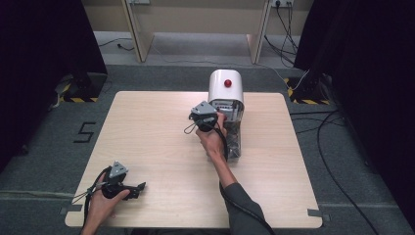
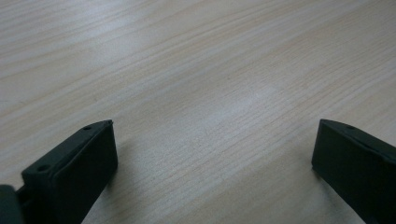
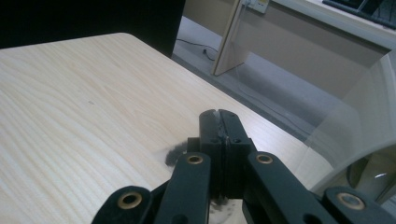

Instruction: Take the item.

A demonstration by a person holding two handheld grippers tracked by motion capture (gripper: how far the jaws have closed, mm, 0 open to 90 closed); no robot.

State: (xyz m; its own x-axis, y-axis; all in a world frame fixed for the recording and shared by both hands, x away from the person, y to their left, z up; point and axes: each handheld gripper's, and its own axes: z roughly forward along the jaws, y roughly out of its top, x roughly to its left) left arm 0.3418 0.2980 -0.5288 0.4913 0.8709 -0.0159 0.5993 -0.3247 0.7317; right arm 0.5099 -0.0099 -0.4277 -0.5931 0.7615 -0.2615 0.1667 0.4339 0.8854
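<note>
A white appliance point(image 1: 225, 88) with a red knob point(image 1: 227, 82) stands at the far middle of the wooden table point(image 1: 156, 147), with a clear plastic part point(image 1: 235, 142) reaching toward me from it. My right gripper point(image 1: 194, 116) hovers just left of the appliance, held in a hand and pointing toward the far left. Its jaws are pressed together with nothing between them point(image 3: 218, 116), and the curved clear plastic point(image 3: 359, 130) lies to their right. My left gripper point(image 1: 141, 188) rests low at the near left, its jaws point(image 2: 212, 126) standing wide over bare wood.
Dark curtains flank the table on both sides. Cables point(image 1: 337, 161) trail over the grey floor on the right. A wooden desk's legs point(image 1: 139, 44) stand beyond the far edge. A black number mark point(image 1: 84, 132) is on the floor at left.
</note>
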